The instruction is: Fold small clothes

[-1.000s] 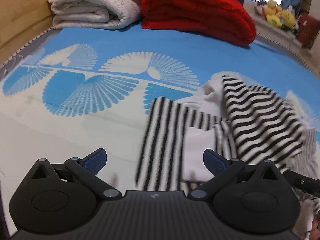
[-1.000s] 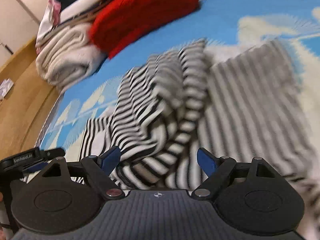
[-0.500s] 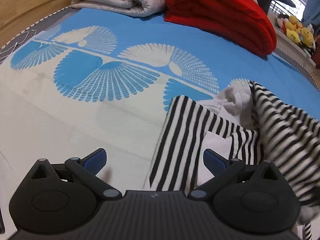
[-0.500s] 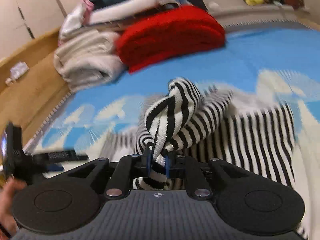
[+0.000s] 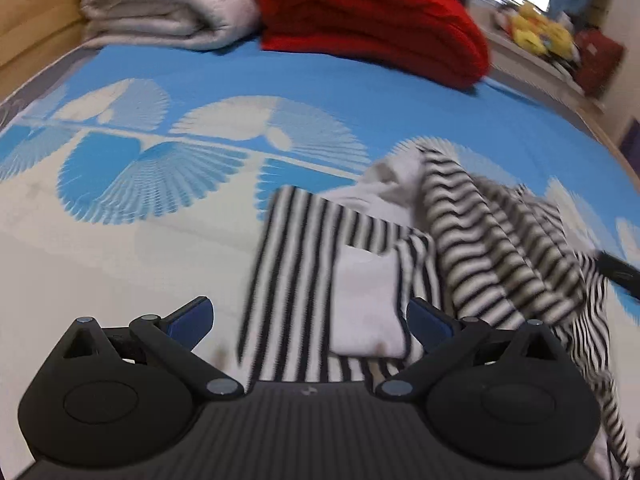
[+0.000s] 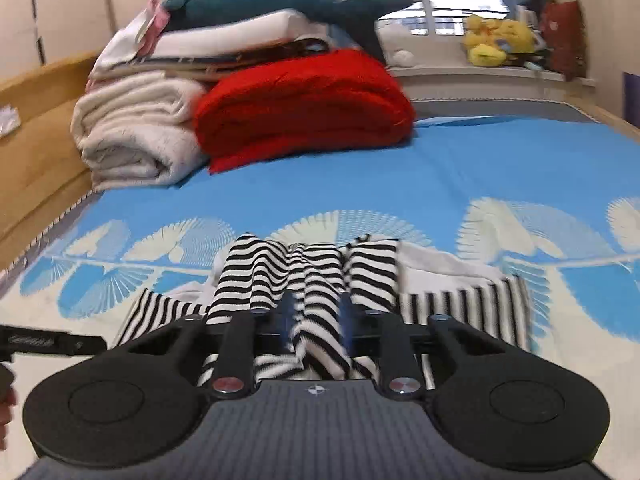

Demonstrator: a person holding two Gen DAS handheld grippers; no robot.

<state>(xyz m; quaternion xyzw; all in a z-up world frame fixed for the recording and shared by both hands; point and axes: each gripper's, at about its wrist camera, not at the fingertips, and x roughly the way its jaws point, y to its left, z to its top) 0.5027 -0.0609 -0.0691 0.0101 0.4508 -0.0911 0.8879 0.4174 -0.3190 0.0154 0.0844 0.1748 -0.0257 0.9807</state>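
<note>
My right gripper [image 6: 316,322] has its fingers [image 6: 286,316] closing on a bunched fold of the striped shirt [image 6: 304,276], and the cloth is pinched between them. The black-and-white fabric rises in a ridge straight ahead of these fingers, and the rest of it spreads flat on the bed [image 6: 500,168] to either side of them, a white patch showing just beyond on the right.

My left gripper [image 5: 310,318] has its fingers [image 5: 192,314] wide apart, with nothing pressed between them. The striped shirt [image 5: 304,264] lies on the bed [image 5: 200,76] directly ahead of them and off to their right; a white part of it sits just in front of the right-hand finger. The picture there is blurred, so finer folds are hard to read.

Far beyond both pairs of fingers, at the head of the bed, a folded red blanket [image 6: 304,104] sits beside a rolled cream blanket [image 6: 132,136]. At the left edge of the right view, part of my left gripper and a bit of my hand [image 6: 6,396] show.
</note>
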